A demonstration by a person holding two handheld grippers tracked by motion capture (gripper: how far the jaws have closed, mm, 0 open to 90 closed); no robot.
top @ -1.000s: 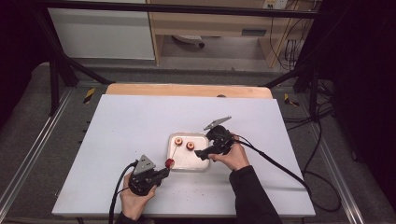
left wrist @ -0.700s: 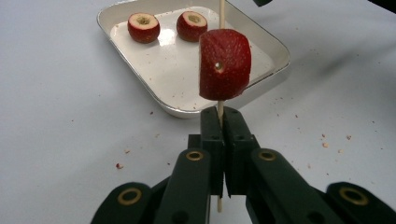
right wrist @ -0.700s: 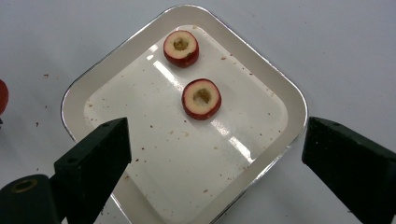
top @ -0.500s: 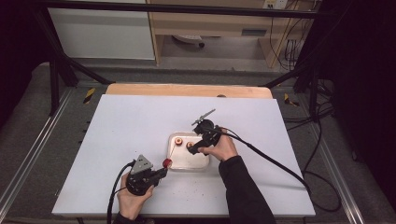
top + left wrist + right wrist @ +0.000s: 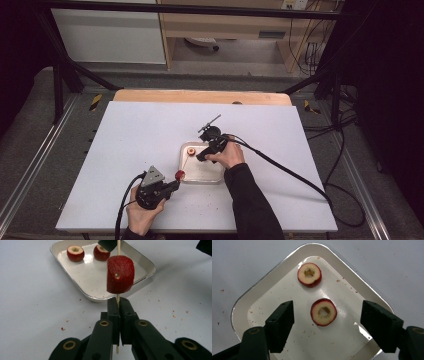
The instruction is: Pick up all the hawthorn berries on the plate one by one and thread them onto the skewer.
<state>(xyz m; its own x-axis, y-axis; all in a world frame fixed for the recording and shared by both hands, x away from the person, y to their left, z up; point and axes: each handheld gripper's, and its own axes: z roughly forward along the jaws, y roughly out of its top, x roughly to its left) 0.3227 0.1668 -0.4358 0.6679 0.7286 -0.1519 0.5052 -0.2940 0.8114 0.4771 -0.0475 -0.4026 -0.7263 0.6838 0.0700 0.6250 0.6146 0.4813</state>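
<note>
The tray [image 5: 202,172] sits on the white table [image 5: 125,135] and holds 2 cored red fruit pieces. The left gripper [image 5: 117,312], just beside the tray's near-left corner, is clamped tight on a thin wooden skewer [image 5: 118,247]; a third fruit piece [image 5: 120,274] is threaded on the skewer just above the jaws. The right gripper [image 5: 325,323] hangs over the tray pointing down, its jaws apart and just now closing, with 1 fruit ring [image 5: 323,312] between them, untouched. The second ring [image 5: 309,274] lies farther in the tray.
</note>
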